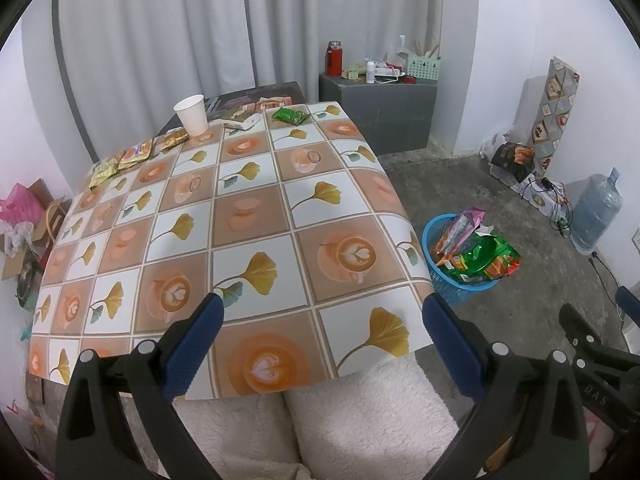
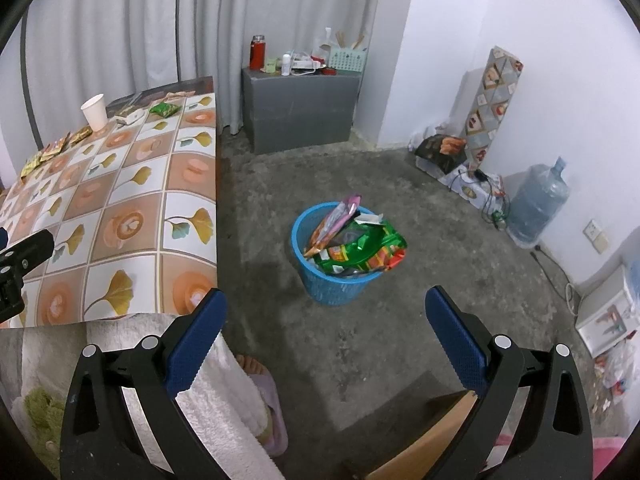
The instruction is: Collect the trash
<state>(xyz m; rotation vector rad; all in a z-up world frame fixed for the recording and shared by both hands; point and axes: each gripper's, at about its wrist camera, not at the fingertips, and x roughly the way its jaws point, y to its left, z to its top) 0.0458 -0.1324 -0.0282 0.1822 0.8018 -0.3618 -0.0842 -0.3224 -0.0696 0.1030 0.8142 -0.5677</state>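
The left gripper (image 1: 322, 312) hangs over the near edge of the bench (image 1: 256, 224). Its jaws are wide open and hold nothing. Under it are the person's legs in fluffy white trousers (image 1: 360, 412).

The right gripper (image 2: 324, 308) hangs over the bare floor (image 2: 360, 344), off the right side of the bench. Its jaws are wide open too, with nothing in them. A foot in a purple slipper (image 2: 268, 396) rests on the floor below it.

The near part and the middle of the bench show only the cloth with leaves and coffee cups printed on it.

On the floor, near the right edge of the bench, stands a blue basket (image 2: 332, 284). It is stuffed with snack bags (image 2: 356, 244), green, red and pink, that stick out over the rim.

The rest of the trash lies at the far end of the bench. A white paper cup (image 1: 192, 114) stands upright near the far left corner. Yellow and brown wrappers (image 1: 134, 154) lie in a row along the left edge, near the cup. A green wrapper (image 1: 291, 114) lies near the far right corner. Between the cup and the green wrapper lies a crumpled white bit (image 1: 250, 122).

Past the bench stands a grey box (image 2: 300, 108) by the curtain, with a red bottle (image 2: 257, 52) on top. A big water jug (image 2: 538, 200) stands by the right wall.
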